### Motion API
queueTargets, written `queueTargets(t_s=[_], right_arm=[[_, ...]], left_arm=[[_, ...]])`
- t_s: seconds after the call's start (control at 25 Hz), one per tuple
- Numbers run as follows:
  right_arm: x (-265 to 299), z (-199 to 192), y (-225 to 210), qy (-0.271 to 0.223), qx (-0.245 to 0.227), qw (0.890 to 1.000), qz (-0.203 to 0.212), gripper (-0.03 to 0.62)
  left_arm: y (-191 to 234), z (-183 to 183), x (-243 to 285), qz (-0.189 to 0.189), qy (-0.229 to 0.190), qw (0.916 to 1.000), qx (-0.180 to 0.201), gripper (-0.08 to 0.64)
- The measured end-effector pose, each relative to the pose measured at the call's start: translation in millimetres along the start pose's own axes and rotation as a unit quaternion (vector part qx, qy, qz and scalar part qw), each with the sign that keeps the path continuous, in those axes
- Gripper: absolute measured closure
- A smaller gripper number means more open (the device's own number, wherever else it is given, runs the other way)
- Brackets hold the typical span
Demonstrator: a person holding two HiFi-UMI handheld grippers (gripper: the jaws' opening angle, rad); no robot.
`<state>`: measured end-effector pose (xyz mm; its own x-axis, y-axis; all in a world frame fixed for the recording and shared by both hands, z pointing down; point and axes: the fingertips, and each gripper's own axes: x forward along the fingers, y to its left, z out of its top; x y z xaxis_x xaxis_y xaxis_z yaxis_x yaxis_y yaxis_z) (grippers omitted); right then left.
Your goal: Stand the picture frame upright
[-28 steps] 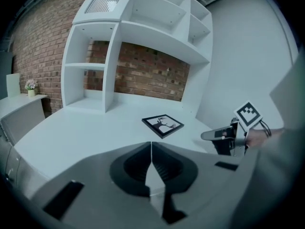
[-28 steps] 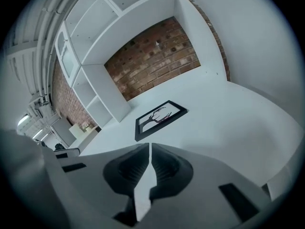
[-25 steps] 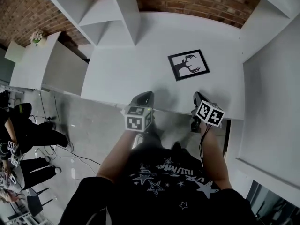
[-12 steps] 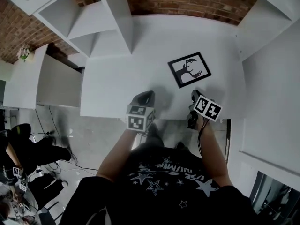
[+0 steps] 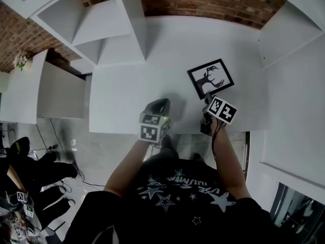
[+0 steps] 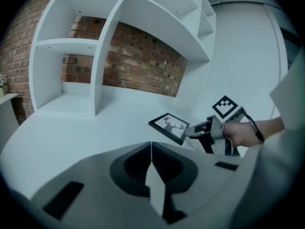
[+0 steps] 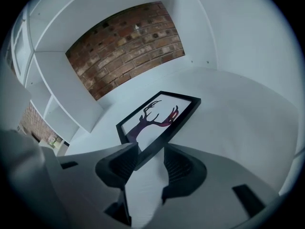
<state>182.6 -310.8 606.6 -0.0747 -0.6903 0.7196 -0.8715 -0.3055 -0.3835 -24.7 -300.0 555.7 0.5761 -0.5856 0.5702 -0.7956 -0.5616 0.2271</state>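
Observation:
A black picture frame [image 5: 210, 78] with a deer silhouette lies face up on the white table [image 5: 127, 95]. My right gripper [image 5: 205, 98] is at the frame's near corner. In the right gripper view the frame [image 7: 157, 120] pokes its corner into the gap of that gripper [image 7: 150, 157]. Its jaws have just been opening and stand wide, not pressing on the frame. My left gripper [image 5: 160, 103] hovers over the table's front edge, left of the frame. Seen in the left gripper view, it [image 6: 151, 149] is shut on nothing, with the frame [image 6: 169, 126] and right gripper [image 6: 198, 130] ahead to the right.
White shelving [image 5: 109, 29] rises at the table's back left, against a brick wall [image 5: 203, 1]. White side panels [image 5: 294, 95] close in the right. A lower white cabinet [image 5: 45, 90] stands to the left, with the floor and a seated person beyond it.
Both grippers have moved forward over the table's front edge. The right one has come up to the frame's near corner; the left one has advanced only a little.

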Motion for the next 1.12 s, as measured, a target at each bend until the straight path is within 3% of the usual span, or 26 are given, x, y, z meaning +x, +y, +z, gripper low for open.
queueTargets(t_s=[0.2,0.48,1.12], right_arm=[[13.3,-3.5,0.6,0.008,-0.011,0.999,-0.04,0.4],[19.1,-0.3,-3.0,0.006,-0.017,0.997,-0.071,0.4],[11.8,-3.3,-9.3,0.029,-0.046,0.997,-0.047,0.436]], left_arm=[[11.0,-2.4,1.5,-0.004,0.001,1.0,-0.002,0.54],[17.6,-5.1,1.1,-0.002,0.0,1.0,-0.008,0.541],[9.6,-14.3,0.4,0.009,0.006,0.9999,-0.005,0.541]])
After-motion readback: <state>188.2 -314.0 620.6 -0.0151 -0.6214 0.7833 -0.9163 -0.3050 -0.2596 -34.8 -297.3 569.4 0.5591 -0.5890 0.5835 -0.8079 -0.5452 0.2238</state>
